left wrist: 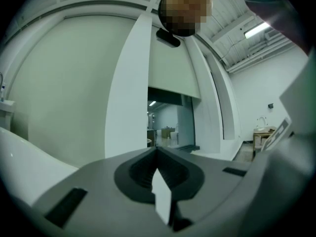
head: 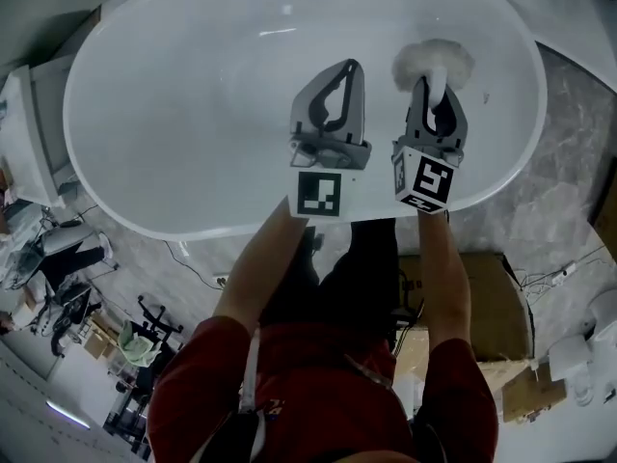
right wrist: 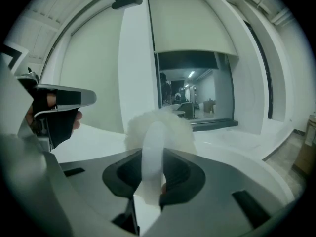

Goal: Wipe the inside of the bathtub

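A white oval bathtub [head: 183, 104] fills the upper head view, seen from above. Over its near right part, my right gripper [head: 436, 89] is shut on the white handle of a fluffy white brush [head: 434, 62], whose head sticks out beyond the jaws. In the right gripper view the brush [right wrist: 159, 126] rises between the jaws of that gripper [right wrist: 152, 157], above the tub's pale surface [right wrist: 98, 141]. My left gripper [head: 352, 67] hovers beside it over the tub's middle, jaws together with nothing held. The left gripper view shows those closed jaws [left wrist: 157, 151] pointing toward a wall.
A white fixture [head: 29, 133] stands past the tub's left end. A cardboard box [head: 482, 297] and cables lie on the marble floor at the right. Clutter and equipment sit at lower left [head: 58, 287]. The left gripper [right wrist: 54, 107] shows at the right gripper view's left.
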Demonstrator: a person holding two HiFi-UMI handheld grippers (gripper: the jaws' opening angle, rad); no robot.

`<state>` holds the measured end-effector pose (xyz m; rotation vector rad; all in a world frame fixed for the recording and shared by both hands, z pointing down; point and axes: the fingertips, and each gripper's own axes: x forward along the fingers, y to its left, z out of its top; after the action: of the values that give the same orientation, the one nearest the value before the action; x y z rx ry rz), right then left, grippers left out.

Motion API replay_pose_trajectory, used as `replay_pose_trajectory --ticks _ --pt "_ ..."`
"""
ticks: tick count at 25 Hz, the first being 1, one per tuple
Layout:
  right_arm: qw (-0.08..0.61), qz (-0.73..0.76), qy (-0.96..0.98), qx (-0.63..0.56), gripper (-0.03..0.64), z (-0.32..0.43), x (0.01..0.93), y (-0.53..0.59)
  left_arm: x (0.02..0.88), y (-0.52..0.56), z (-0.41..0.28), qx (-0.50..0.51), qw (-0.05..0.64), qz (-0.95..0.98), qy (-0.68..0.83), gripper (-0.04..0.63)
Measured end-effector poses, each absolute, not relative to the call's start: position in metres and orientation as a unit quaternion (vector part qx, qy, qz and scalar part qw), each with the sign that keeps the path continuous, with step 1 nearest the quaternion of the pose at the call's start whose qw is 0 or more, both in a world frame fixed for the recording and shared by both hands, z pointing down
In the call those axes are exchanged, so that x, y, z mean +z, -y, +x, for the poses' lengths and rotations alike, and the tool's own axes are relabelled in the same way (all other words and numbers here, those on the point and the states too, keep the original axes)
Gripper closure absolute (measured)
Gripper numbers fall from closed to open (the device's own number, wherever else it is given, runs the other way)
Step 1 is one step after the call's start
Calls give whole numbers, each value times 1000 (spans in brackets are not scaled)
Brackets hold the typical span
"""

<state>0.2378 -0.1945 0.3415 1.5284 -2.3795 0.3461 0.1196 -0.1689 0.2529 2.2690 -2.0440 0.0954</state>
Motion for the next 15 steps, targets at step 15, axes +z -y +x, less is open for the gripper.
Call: replay_pose_trajectory --ticks 15 --pt "223 556 780 180 523 260 560 285 410 231 120 34 70 717 692 580"
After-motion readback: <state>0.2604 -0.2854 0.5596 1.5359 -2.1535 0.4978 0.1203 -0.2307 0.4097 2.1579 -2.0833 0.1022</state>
